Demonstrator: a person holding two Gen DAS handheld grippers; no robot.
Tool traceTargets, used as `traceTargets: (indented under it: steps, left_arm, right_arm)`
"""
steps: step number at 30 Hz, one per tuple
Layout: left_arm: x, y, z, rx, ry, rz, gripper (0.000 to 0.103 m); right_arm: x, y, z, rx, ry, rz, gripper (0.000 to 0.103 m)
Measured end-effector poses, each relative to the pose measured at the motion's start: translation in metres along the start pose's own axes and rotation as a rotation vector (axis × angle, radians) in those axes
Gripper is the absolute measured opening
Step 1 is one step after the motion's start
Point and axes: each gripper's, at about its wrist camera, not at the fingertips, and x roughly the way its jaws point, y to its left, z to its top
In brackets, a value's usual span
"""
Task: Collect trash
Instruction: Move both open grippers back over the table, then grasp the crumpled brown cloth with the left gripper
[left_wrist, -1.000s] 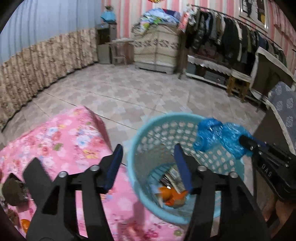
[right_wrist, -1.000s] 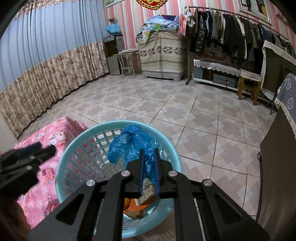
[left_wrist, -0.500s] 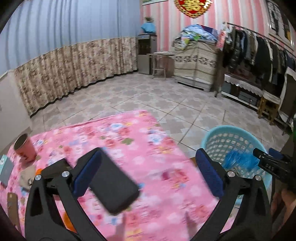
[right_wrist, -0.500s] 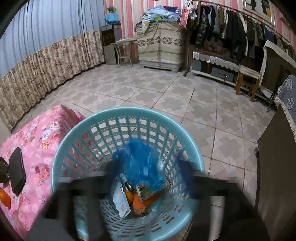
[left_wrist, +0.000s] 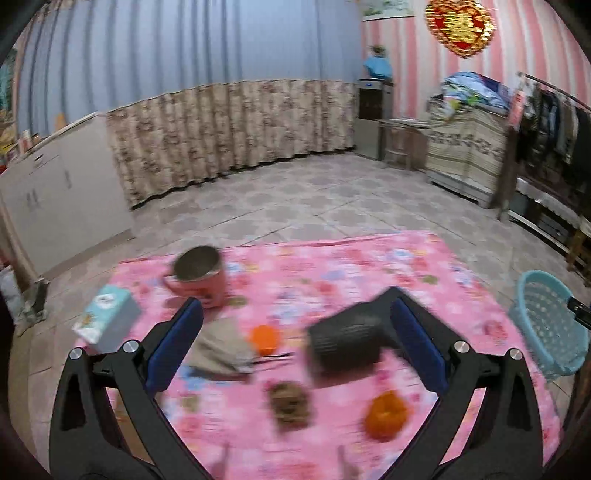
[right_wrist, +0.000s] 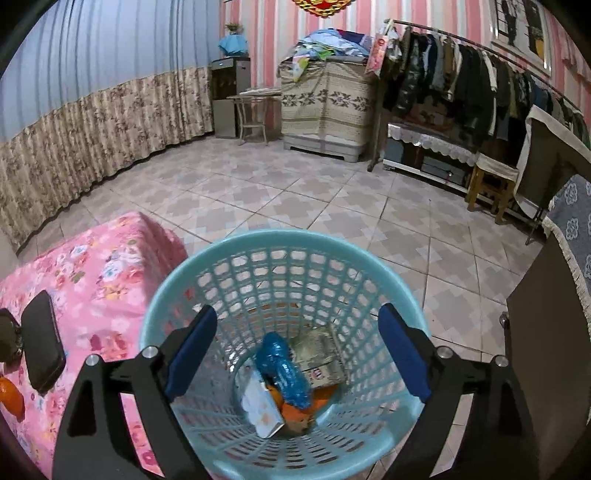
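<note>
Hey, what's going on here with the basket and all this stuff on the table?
Someone is clearing trash with two handheld grippers. The right gripper hangs open over the blue basket, where a blue plastic bag lies among other scraps. The left gripper, also open, faces the pink floral table, with orange peel still there.

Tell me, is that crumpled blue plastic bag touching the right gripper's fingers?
Apart. The right wrist view shows the crumpled blue plastic bag lying at the basket's bottom, with the open right gripper held above it.

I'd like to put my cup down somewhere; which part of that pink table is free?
The far right of the cloth, beyond the phone, is bare up to its far edge. The near left is crowded: mug, box, grey cloth, orange bits and a brown scrap.
</note>
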Motion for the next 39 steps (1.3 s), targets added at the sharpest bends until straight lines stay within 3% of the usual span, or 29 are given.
traceTargets:
  steps: [5, 8, 14, 17, 23, 28, 33, 39]
  left_arm:
    - [0.003, 0.062, -0.007, -0.081, 0.0, 0.084, 0.098]
    - [0.01, 0.084, -0.013, -0.137, 0.028, 0.082, 0.098]
    - [0.027, 0.101, -0.031, -0.131, 0.072, 0.09, 0.098]
    - [0.037, 0.102, -0.043, -0.131, 0.103, 0.075, 0.098]
    - [0.054, 0.079, -0.064, -0.072, 0.183, -0.012, 0.098]
    - [0.061, 0.053, -0.076, -0.067, 0.23, -0.127, 0.098]
    - [0.066, 0.027, -0.083, 0.003, 0.228, -0.133, 0.098]
    - [0.078, 0.009, -0.09, 0.053, 0.273, -0.167, 0.078]
  right_arm:
    - [-0.012, 0.023, -0.001, -0.006, -0.012, 0.032, 0.088]
    - [-0.017, 0.036, -0.003, -0.029, -0.027, 0.03, 0.092]
    - [-0.025, 0.075, -0.008, -0.072, -0.029, 0.088, 0.093]
    - [-0.029, 0.104, -0.016, -0.12, -0.02, 0.143, 0.093]
    - [-0.033, 0.152, -0.035, -0.274, -0.021, 0.126, 0.093]
    - [-0.04, 0.164, -0.041, -0.309, -0.015, 0.138, 0.093]
    - [-0.046, 0.171, -0.045, -0.33, -0.014, 0.157, 0.093]
    - [-0.046, 0.179, -0.05, -0.378, -0.007, 0.16, 0.093]
